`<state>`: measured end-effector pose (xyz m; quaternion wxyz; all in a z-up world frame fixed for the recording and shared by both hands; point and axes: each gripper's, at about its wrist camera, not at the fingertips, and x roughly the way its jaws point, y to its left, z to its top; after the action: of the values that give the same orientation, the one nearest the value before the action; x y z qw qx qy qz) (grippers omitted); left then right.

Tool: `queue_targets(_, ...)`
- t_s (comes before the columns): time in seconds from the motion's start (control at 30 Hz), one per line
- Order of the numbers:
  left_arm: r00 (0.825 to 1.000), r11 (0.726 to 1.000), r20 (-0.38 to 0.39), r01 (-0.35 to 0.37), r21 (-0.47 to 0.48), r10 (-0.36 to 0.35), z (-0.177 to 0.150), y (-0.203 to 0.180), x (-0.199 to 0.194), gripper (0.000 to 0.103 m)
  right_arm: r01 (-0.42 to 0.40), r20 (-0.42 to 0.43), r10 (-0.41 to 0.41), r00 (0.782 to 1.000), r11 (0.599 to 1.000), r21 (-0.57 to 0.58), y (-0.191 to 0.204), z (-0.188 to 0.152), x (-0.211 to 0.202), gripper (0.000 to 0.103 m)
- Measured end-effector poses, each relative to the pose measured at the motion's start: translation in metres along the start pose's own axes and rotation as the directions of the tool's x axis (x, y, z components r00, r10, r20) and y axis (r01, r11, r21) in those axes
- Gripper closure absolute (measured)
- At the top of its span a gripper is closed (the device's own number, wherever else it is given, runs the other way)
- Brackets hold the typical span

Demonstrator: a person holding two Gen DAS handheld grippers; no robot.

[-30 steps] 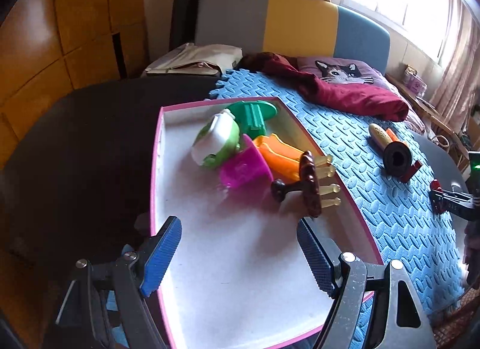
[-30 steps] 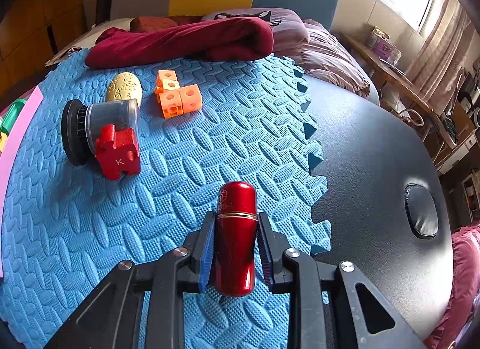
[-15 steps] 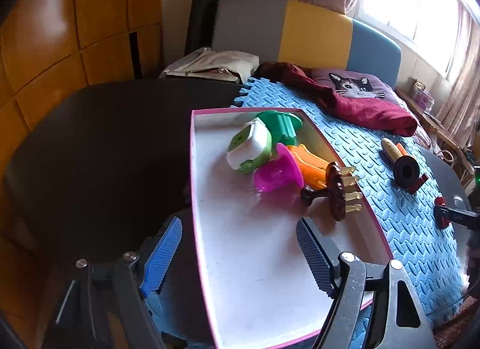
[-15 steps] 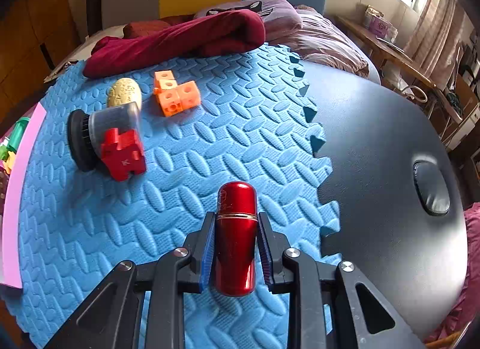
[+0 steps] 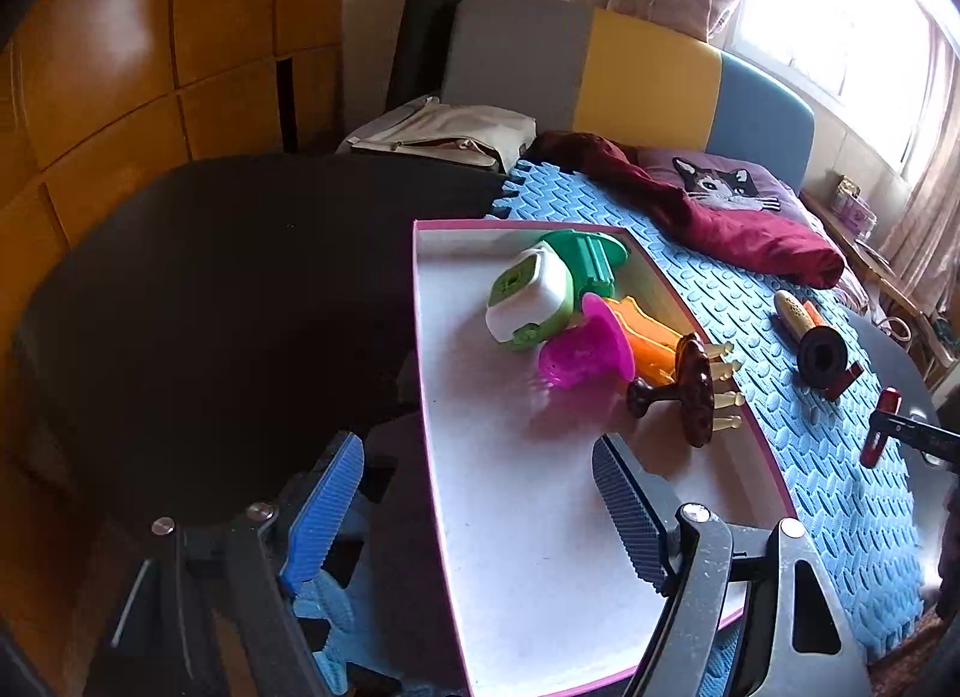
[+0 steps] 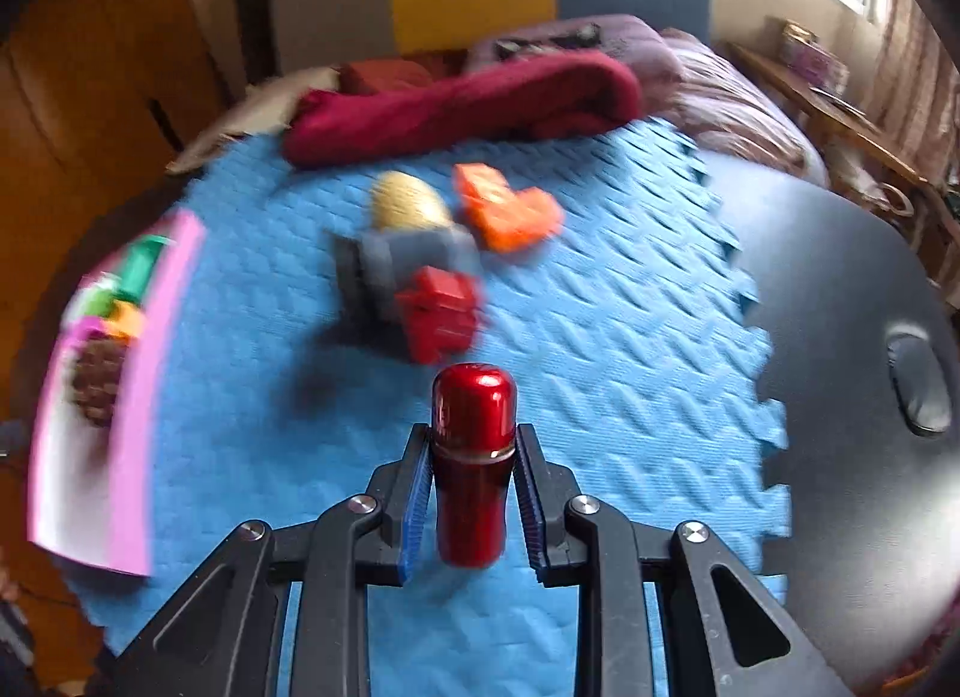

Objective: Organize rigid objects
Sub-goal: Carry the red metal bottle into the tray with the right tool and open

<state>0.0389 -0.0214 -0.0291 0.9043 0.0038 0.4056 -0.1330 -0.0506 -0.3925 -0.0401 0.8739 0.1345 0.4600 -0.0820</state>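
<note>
My right gripper (image 6: 472, 493) pinched a glossy red metal cylinder (image 6: 473, 463) above the blue foam mat (image 6: 600, 349); my left gripper (image 5: 480, 511) hung spread wide over the pink-rimmed white tray (image 5: 540, 517).

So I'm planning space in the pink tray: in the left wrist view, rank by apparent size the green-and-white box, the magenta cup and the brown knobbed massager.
1. green-and-white box, clearly largest.
2. and 3. magenta cup and brown knobbed massager look about equal; the massager lies nearer the camera, so I won't rank them.
</note>
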Motion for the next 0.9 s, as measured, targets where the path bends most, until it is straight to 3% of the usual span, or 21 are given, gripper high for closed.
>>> queue_targets(0.23, 0.999, 0.999, 0.015, -0.032, -0.029, 0.033, 0.003, 0.016, -0.005, 0.024, -0.199, 0.046, 0.209, 0.977, 0.966, -0.168, 0.098, 0.007, -0.019, 0.077)
queue_targets(0.47, 0.998, 0.995, 0.019, -0.062, -0.075, 0.064, 0.004, 0.038, -0.008, 0.024, -0.369, -0.048, 0.374, 0.926, 0.873, -0.320, 0.201, 0.006, -0.001, 0.077)
queue_targets(0.6, 0.997, 0.993, 0.018, -0.068, -0.096, 0.070, 0.004, 0.046, -0.009, 0.024, -0.423, -0.138, 0.402, 0.905, 0.824, -0.376, 0.251, 0.002, 0.019, 0.077)
queue_targets(0.73, 0.997, 0.991, 0.014, -0.071, -0.115, 0.073, 0.003, 0.054, -0.008, 0.024, -0.437, -0.221, 0.378, 0.899, 0.809, -0.393, 0.284, 0.004, 0.051, 0.077)
queue_targets(0.9, 0.997, 0.988, 0.001, -0.076, -0.134, 0.077, 0.001, 0.062, -0.004, 0.024, -0.383, -0.229, 0.316, 0.921, 0.840, -0.385, 0.300, 0.010, 0.094, 0.077)
